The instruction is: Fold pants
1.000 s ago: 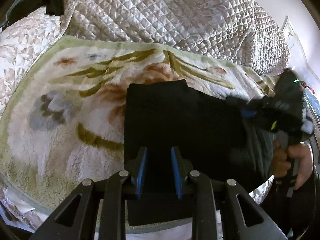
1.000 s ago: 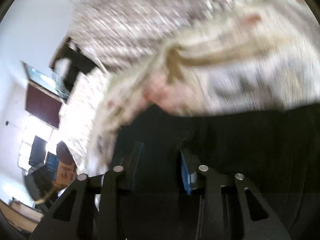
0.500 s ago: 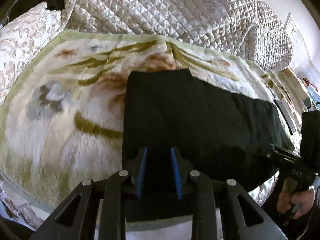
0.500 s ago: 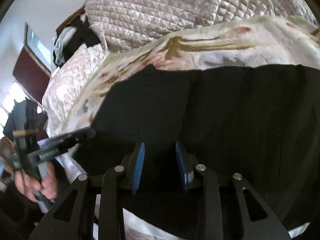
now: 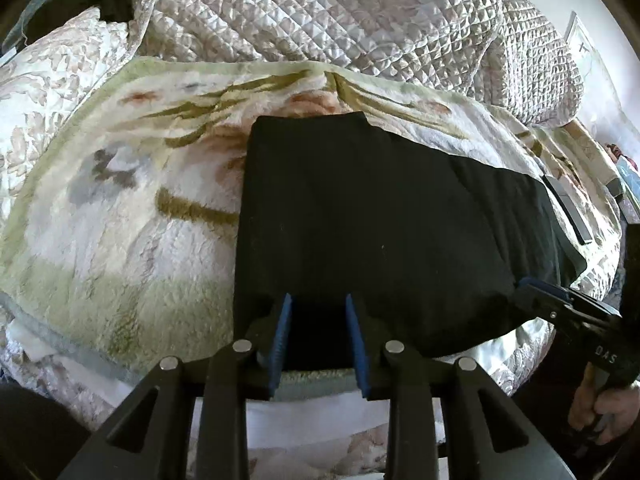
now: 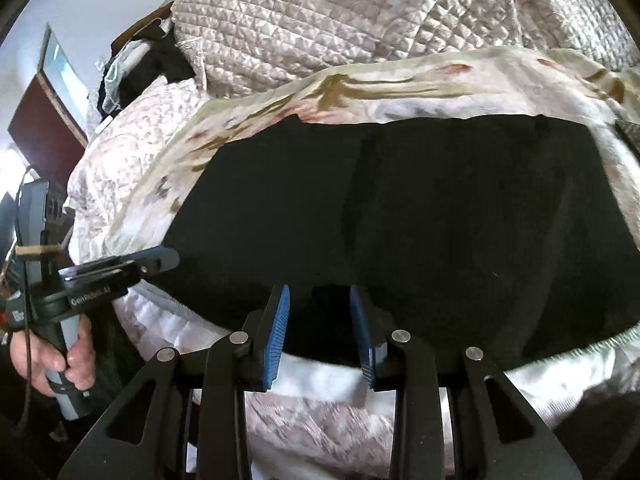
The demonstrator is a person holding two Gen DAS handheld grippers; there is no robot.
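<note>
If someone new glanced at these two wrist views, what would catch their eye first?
First, the black pants, a big dark slab lying flat across the pale floral blanket in the middle of both views. Next, the blue-padded left gripper and right gripper, each open at the pants' near edge. Behind lies a heap of shiny quilted bedspread.

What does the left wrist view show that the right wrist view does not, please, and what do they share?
Only the left wrist view shows the flat grey rectangular device lying on the blanket beyond the pants' far end, and the right gripper from outside.

Only the right wrist view shows the dark red wooden panel against the wall, and the left gripper from outside.

Both show the folded black pants on the cream floral fleece blanket, the quilted silver bedspread behind, and open blue-padded jaws at the pants' near edge.
</note>
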